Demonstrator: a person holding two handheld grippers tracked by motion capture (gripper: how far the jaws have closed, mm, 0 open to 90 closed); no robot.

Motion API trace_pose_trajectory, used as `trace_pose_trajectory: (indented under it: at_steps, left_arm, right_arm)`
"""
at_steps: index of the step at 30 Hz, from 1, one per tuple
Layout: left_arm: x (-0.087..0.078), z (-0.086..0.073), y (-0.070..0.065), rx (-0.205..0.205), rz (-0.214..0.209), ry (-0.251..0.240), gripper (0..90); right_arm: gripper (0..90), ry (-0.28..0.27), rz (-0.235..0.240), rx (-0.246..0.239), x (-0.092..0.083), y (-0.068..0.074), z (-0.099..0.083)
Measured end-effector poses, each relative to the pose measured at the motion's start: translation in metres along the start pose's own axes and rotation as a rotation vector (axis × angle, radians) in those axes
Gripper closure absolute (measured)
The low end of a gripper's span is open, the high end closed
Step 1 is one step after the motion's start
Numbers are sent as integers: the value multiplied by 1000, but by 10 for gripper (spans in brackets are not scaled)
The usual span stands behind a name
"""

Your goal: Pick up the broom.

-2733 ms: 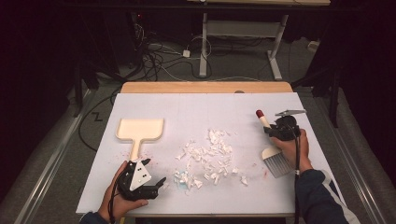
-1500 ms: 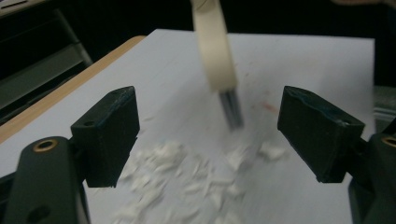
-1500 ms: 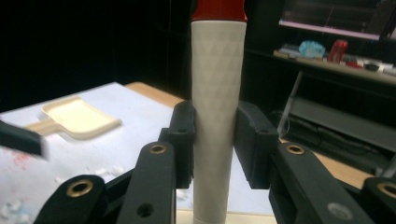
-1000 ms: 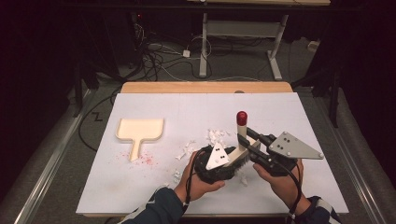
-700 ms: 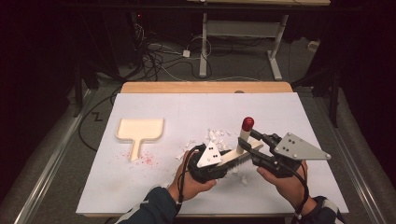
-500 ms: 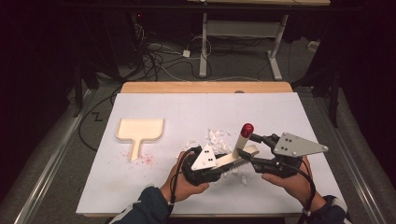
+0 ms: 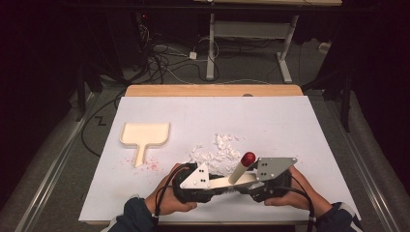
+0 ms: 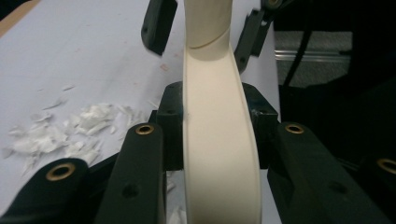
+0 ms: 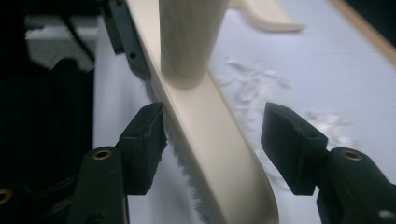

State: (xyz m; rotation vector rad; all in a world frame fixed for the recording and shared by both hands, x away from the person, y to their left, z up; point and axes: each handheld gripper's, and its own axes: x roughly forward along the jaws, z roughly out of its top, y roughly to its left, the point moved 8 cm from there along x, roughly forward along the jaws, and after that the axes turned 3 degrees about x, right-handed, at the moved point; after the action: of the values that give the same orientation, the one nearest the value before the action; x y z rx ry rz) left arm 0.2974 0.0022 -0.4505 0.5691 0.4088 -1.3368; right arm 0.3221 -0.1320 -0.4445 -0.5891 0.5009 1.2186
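Near table edge, 6 o'clock: left gripper (image 7: 212, 186) clamps the cream brush (image 7: 227, 181) head, pads (image 8: 170, 126) pressed on both sides in the left gripper view. Right gripper (image 7: 251, 186) faces it, jaws just been opening; the right gripper view shows its pads (image 9: 145, 140) spread, clear of the brush back between them, bristles blurred. Brush handle (image 7: 240, 169) tilts up toward 1 o'clock, red tip (image 7: 248, 158); head partly hidden under grey plates in high view. Behind, at 12 o'clock, white paper scraps (image 7: 217, 152). Farther, 10 o'clock, cream dustpan (image 7: 144, 137) lies flat on the white sheet (image 7: 290, 125); the right gripper view cuts it off.
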Motion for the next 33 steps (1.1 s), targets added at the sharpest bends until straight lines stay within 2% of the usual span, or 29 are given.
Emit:
trace_pose_trajectory:
  at_steps: [1, 2, 3, 5, 7, 10, 11, 13, 14, 15, 16, 17, 18, 19, 22, 23, 24, 25, 26, 28, 30, 31, 32, 33]
  left_arm:
    - [1, 0, -6, 16, -32, 0, 643]
    - [1, 0, -6, 16, -32, 0, 644]
    - [2, 1, -12, 40, -69, 1, 643]
    - [2, 2, -13, 44, -65, 2, 636]
    - [2, 2, -13, 47, -59, 0, 608]
    - [-1, 3, -12, 72, 4, 4, 559]
    - [-3, 4, -10, 73, 30, 0, 531]
    - [-10, 4, -4, 58, 79, -22, 470]
    - [-14, 2, 0, 51, 114, -26, 433]
    - [-14, 2, 0, 51, 114, -26, 422]
    - [-19, -1, 5, 46, 155, -25, 422]
    - [-22, -4, 8, 36, 188, -26, 360]
    - [-29, -11, 14, 37, 248, -11, 338]
    - [-29, -11, 14, 37, 248, -11, 337]
    - [-41, -26, 23, 45, 366, 28, 297]
    - [-45, -31, 25, 35, 382, 28, 261]
    - [-49, -35, 27, 21, 403, 28, 261]
    - [-52, -40, 29, 8, 427, 32, 228]
    - [-56, -46, 31, -4, 453, 41, 228]
    - [-62, -59, 34, 7, 530, 87, 206]
    - [-70, -78, 36, -28, 581, 103, 203]
    - [-72, -85, 37, -46, 597, 110, 200]
    - [-72, -85, 37, -46, 597, 110, 186]
    - [-75, -95, 37, -74, 596, 120, 168]
  right_arm:
    - [539, 40, 73, -25, 6, 12, -2]
    - [539, 40, 73, -25, 6, 12, -2]
    - [582, 60, 115, -33, 10, 23, -2]
    - [640, 51, 153, -38, 11, 28, -1]
    - [652, 65, 158, -24, 11, 30, -2]
    - [678, 86, 148, -40, 7, 32, -1]
    - [678, 82, 137, -19, 7, 33, 0]
    - [678, 76, 108, -26, 5, 28, 1]
    - [678, 67, 86, -3, 3, 24, 1]
    - [678, 67, 86, -3, 3, 24, 1]
    - [677, 56, 70, 12, 1, 19, 2]
    - [677, 40, 7, 40, -3, 9, 3]
    - [677, 44, -24, 49, -5, 5, 2]
    - [677, 44, -24, 49, -5, 5, 2]
    - [677, 20, -46, 95, -10, -6, 1]
    - [677, 22, -55, 116, -13, -12, -1]
    - [677, 22, -55, 116, -13, -12, -1]
    - [677, 16, -72, 142, -15, -18, -2]
    - [676, 16, -72, 142, -15, -18, -2]
    - [676, 10, -97, 167, -18, -28, -4]
    - [676, 16, -117, 178, -20, -34, -6]
    - [676, 19, -135, 183, -21, -38, -8]
    - [676, 19, -135, 183, -21, -38, -8]
    - [677, 22, -160, 208, -24, -46, -12]
